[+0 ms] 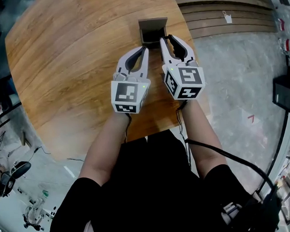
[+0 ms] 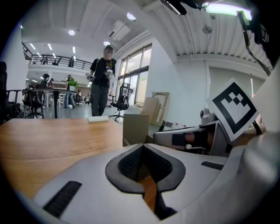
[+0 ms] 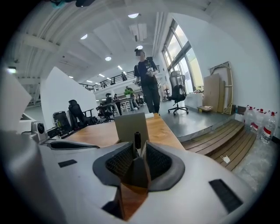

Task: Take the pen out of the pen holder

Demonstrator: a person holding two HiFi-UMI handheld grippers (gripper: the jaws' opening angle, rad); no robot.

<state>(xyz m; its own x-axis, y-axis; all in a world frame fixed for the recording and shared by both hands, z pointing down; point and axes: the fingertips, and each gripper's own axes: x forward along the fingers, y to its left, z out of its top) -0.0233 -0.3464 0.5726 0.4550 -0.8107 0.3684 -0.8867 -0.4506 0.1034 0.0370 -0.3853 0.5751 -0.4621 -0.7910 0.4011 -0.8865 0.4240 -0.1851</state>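
A grey-brown box-shaped pen holder (image 1: 152, 24) stands at the far edge of the round wooden table (image 1: 72, 53). In the right gripper view the black pen (image 3: 137, 140) sticks up between my right gripper's (image 3: 139, 154) fingertips, right in front of the holder (image 3: 130, 124). The right gripper (image 1: 166, 39) is shut on the pen at the holder's front right corner; the pen's lower end is hidden. My left gripper (image 1: 143, 49) is shut and holds nothing, just short of the holder's front left. In the left gripper view the holder (image 2: 135, 127) shows beyond that gripper's closed tips (image 2: 143, 148).
The table's right edge drops to a grey floor with wooden steps (image 1: 217, 10) beyond. A white flat object (image 2: 98, 118) lies at the table's far side. A person (image 2: 101, 83) stands in the background among office chairs and desks. A black cable (image 1: 226, 157) trails from the right gripper.
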